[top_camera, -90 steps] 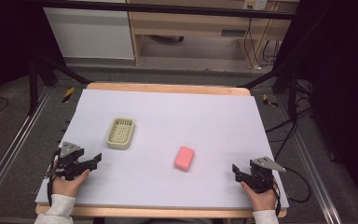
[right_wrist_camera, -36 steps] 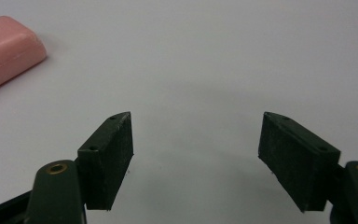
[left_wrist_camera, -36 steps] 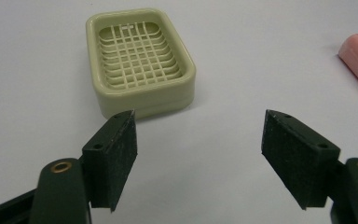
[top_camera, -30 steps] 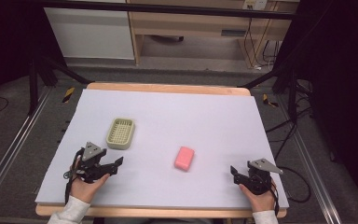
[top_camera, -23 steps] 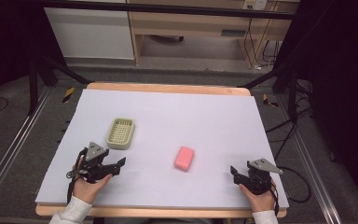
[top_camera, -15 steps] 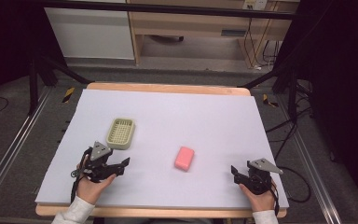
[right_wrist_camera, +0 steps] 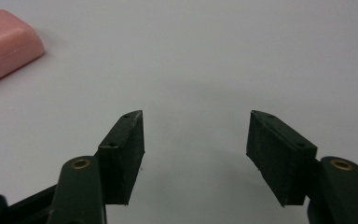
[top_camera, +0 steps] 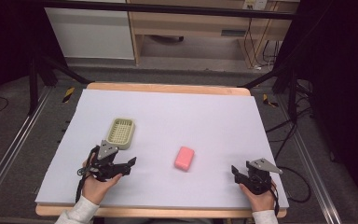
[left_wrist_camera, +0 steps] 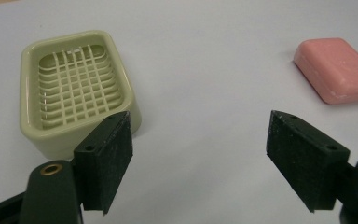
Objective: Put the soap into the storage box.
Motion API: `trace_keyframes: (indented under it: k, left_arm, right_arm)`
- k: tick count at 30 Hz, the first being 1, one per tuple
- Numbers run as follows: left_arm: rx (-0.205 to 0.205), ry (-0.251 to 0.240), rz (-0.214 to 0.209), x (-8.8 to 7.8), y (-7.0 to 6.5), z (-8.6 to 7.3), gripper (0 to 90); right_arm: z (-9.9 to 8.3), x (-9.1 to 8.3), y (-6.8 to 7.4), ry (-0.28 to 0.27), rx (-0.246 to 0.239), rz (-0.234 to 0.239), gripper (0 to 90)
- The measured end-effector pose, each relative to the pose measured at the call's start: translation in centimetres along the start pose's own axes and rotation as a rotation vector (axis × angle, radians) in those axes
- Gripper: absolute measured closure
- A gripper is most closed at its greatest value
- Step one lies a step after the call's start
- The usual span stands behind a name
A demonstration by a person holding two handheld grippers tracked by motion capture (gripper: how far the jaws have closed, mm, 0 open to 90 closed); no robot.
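A pale green soap dish (top_camera: 121,132) with a grid bottom sits left of the table's middle; it is also in the left gripper view (left_wrist_camera: 77,91). A pink soap bar (top_camera: 184,158) lies flat to its right, seen too at the upper right of the left gripper view (left_wrist_camera: 338,69) and the upper left of the right gripper view (right_wrist_camera: 4,44). My left gripper (top_camera: 129,164) hovers just in front of the dish, open, its jaws having just been opening with nothing between them (left_wrist_camera: 200,163). My right gripper (top_camera: 234,171) rests near the front right edge, open, its jaws having just been closing on nothing (right_wrist_camera: 196,149).
The white table top (top_camera: 205,116) has a wooden edge. Dark floor, rails and cables surround it, with cabinets behind. A cable trails from each gripper.
The left hand has moved right and slightly forward, closer to the dish and the soap. The right hand has kept its place.
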State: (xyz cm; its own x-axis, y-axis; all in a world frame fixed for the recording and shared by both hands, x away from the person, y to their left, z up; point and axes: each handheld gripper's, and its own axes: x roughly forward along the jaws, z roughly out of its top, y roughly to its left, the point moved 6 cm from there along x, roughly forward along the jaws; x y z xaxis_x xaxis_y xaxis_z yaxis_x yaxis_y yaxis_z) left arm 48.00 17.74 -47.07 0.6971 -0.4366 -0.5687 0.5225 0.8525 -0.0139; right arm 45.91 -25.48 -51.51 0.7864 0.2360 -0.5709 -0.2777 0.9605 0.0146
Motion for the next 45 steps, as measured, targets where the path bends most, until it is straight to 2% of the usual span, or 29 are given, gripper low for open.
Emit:
trace_keyframes:
  k: [11,19,24,32,45]
  left_arm:
    - [0.008,-0.027,-0.017,0.2,-0.9,1.9,22.2]
    - [0.006,-0.04,-0.04,0.8,-2.1,3.3,22.1]
    - [0.019,-0.041,-0.051,1.4,-3.1,4.2,22.0]
    - [0.03,-0.036,-0.065,2.2,-4.2,4.8,22.0]
    - [0.026,-0.031,-0.08,3.3,-5.1,5.6,21.7]
  right_arm:
    - [0.2,-0.2,0.2,-0.015,-0.007,0.001,40.5]
    - [0.2,-0.2,0.1,-0.012,-0.013,0.0,42.0]
    - [0.2,-0.2,0.2,-0.009,-0.012,0.003,41.9]
    - [0.2,-0.2,0.2,-0.01,-0.014,0.003,41.6]
    - [0.2,-0.1,0.2,-0.01,-0.015,0.006,41.8]
